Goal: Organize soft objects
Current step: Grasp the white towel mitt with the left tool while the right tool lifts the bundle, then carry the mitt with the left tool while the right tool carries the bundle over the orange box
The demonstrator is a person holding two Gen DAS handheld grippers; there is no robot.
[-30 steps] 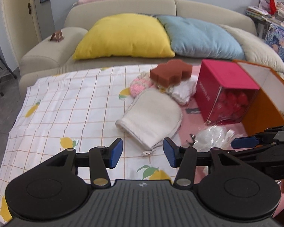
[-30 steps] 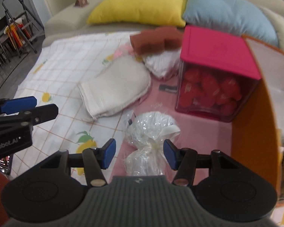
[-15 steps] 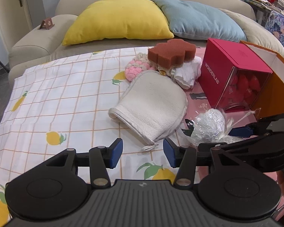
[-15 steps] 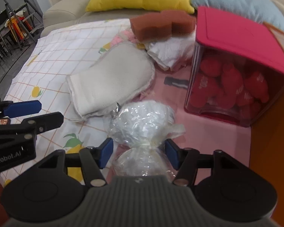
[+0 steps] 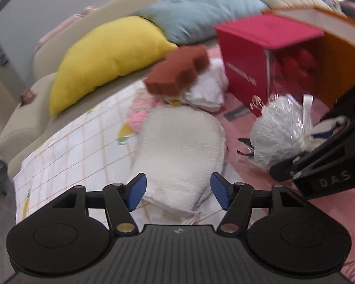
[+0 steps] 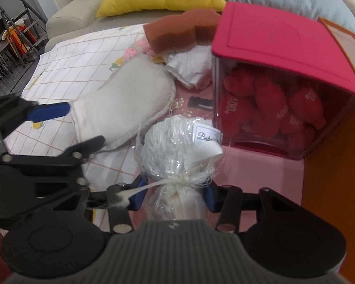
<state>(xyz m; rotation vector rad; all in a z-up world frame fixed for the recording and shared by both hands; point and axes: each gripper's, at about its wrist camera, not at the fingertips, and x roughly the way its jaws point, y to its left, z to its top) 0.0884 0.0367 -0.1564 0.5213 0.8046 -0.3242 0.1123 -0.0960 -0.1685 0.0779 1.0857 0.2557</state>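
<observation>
Between our right gripper (image 6: 171,195) fingers: wrapped white bundle (image 6: 179,142), gripped at its tied neck | long axis along the fingers, bulb forward | our left gripper (image 5: 176,190) spread, empty, over the cream mitt (image 5: 179,146).

My right gripper (image 6: 171,196) is clamped on the wrapped bundle (image 6: 179,146); my left gripper (image 5: 176,190) hangs with fingers spread wide, holding nothing.
</observation>
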